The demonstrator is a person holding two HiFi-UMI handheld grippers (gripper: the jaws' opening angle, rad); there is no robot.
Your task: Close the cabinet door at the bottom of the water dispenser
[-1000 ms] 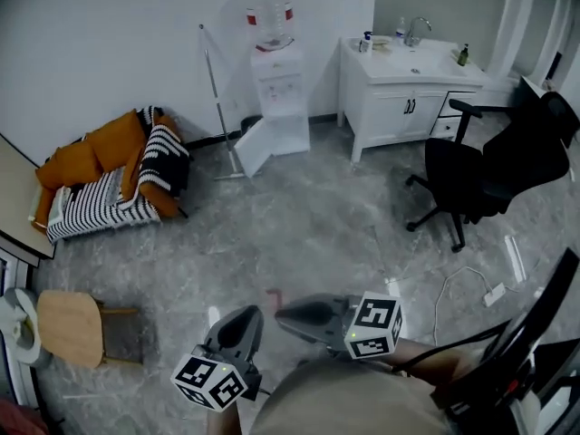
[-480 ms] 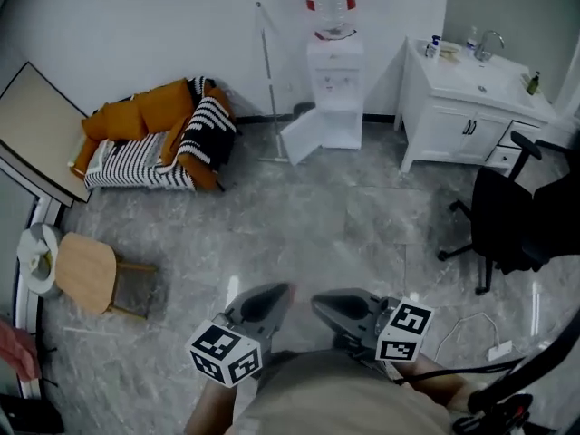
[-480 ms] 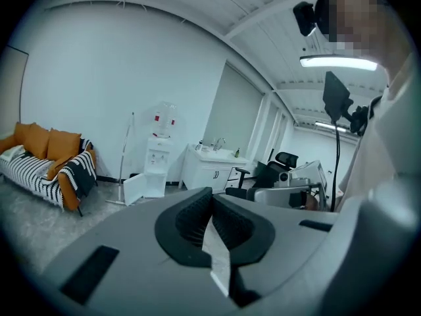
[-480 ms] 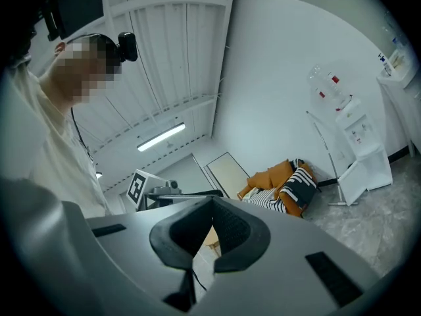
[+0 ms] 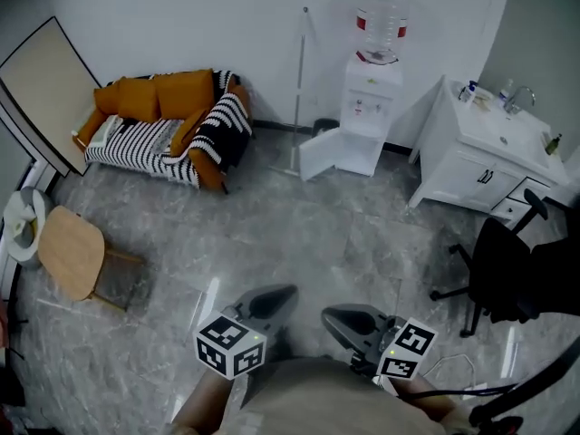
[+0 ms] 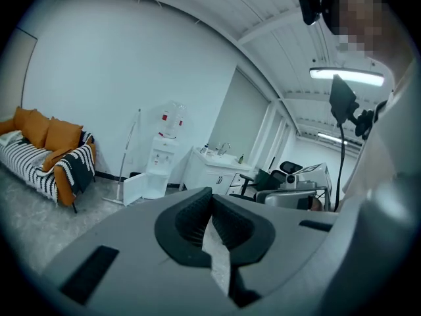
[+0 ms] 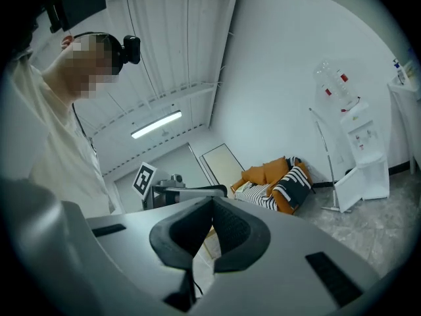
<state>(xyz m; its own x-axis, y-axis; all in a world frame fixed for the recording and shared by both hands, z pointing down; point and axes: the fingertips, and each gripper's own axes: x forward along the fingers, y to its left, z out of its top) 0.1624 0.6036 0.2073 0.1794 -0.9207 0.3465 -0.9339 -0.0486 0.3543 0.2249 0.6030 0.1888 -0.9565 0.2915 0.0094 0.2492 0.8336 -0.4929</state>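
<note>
The grey marbled floor (image 5: 308, 234) spreads out from the water dispenser (image 5: 372, 107), which stands against the white wall at the far side of the room. Well to the left of the dispenser, along the same wall, sits the orange sofa (image 5: 159, 120) with a black-and-white striped throw. Just to the dispenser's right stands the white sink cabinet (image 5: 471, 179), and nearer the camera than that is the black office chair (image 5: 512, 279). A round wooden stool (image 5: 71, 252) stands far to the dispenser's left and well toward the camera. The cabinet door (image 5: 319, 155) at the bottom of the dispenser is open, swung out to the dispenser's left over the floor. A mop (image 5: 299, 89) leans on the wall just left of the dispenser, beside the open door. The left tongs (image 5: 276, 295) and the right tongs (image 5: 333, 317) are well apart from the dispenser, side by side at the near edge of the head view. Each has its jaws together with nothing between them.
</note>
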